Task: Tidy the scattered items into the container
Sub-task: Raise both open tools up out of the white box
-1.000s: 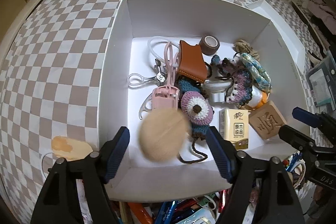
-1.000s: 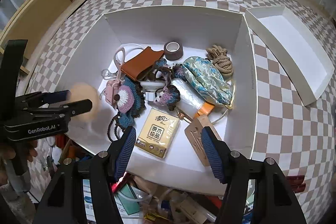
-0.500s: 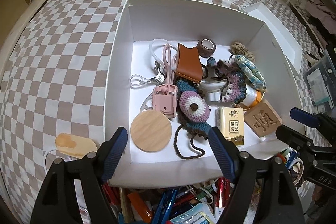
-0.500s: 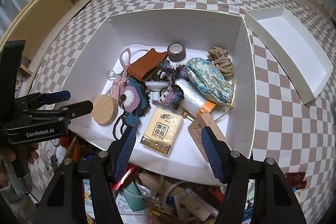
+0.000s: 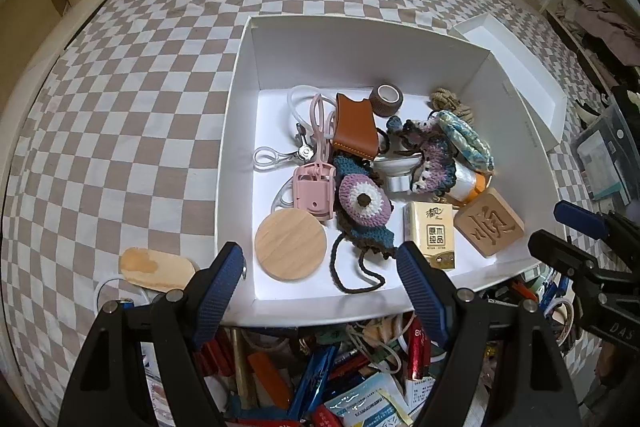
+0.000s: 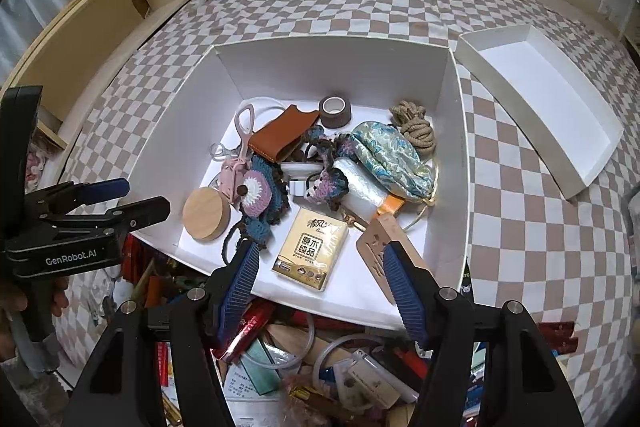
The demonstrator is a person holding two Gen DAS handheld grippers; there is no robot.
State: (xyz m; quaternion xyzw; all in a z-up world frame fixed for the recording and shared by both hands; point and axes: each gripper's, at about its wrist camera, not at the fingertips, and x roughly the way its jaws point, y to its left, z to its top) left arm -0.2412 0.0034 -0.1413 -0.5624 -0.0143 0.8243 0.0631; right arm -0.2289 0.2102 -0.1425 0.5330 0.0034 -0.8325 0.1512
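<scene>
The white box [image 5: 236, 147] [image 6: 180, 131] stands on the checkered cover with several items inside. A round wooden disc [image 5: 291, 243] [image 6: 206, 213] lies flat in its near left corner. Beside it are a crochet piece [image 5: 364, 201], a tissue pack [image 5: 430, 235] [image 6: 312, 243] and a carved wooden block [image 5: 489, 221]. My left gripper [image 5: 320, 267] hangs open over the box's near wall, nothing between its fingers. My right gripper [image 6: 322, 255] is open too, above the tissue pack, holding nothing. Loose pens and packets [image 5: 340, 367] [image 6: 320, 359] lie in a heap in front of the box.
The box lid [image 6: 560, 107] lies to the right of the box. A flat wooden piece [image 5: 156, 267] rests on the cover left of the box. A wooden shelf [image 6: 100, 27] runs along the left; a pillow and bolster lie at the far end.
A second ago the wooden disc was a blur between my left fingers; now it lies still in the box. Both grippers have drawn up and back a little.
</scene>
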